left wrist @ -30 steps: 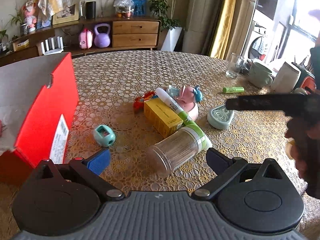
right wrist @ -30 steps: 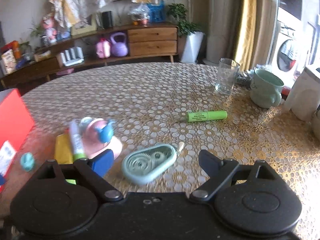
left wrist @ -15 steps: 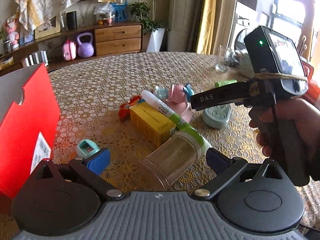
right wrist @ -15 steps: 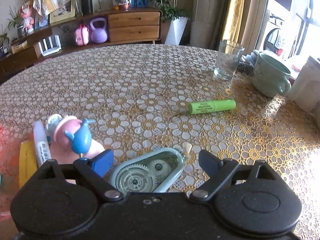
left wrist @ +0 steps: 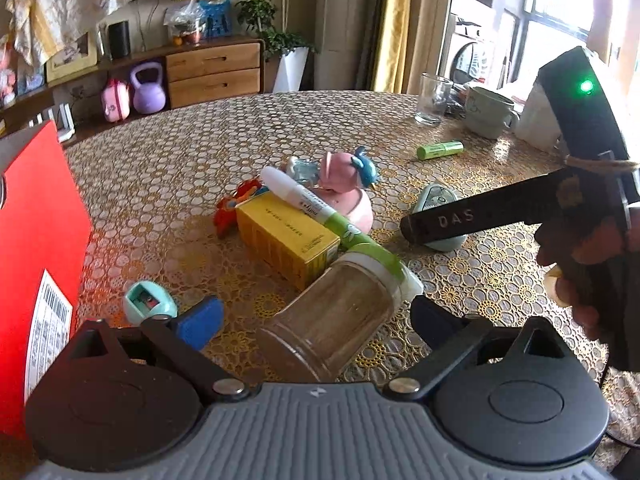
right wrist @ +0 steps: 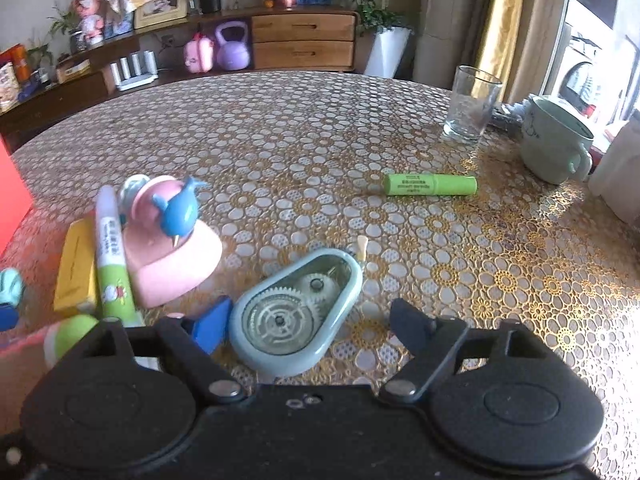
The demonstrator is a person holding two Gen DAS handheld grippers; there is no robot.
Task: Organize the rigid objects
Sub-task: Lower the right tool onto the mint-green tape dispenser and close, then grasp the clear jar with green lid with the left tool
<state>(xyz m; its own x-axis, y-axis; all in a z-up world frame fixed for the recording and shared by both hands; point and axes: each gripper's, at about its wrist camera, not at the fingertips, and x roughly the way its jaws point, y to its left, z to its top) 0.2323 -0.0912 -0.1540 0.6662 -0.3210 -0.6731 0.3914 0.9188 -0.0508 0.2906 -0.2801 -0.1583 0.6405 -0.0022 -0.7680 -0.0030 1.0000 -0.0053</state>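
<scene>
Roughly mid-bench [right wrist: 320,128] sat a cluster: yellow box [left wrist: 286,236] with a white-and-green marker [left wrist: 308,204] lying across its top, pink whale toy [right wrist: 172,236] just behind, something red-orange [left wrist: 226,210] beside the box (too small to identify). Clear jar with a green lid [left wrist: 336,312] lay on its side, lid end touching the box and marker tip. Teal sharpener [left wrist: 148,302] lay just beside the left blue pad, and the red box [left wrist: 36,248] stood at the left edge. Green tube [right wrist: 430,184] lay alone, well apart; glass [right wrist: 470,106] and mint mug [right wrist: 554,144] stood near the far right edge.

Left tongs [left wrist: 316,316] were spread wide around the jar, pads clear of it, nothing gripped. Right tongs [right wrist: 308,328] were closing with the teal correction-tape dispenser [right wrist: 296,312] between the fingers: blue finger [right wrist: 210,330] at or just beside its round end (contact not clear), the dark one apart, so not gripped. In the left wrist view the right tool's bar crossed in front of the dispenser, hiding half of it, with the person's hand [left wrist: 580,264] on the grip.
</scene>
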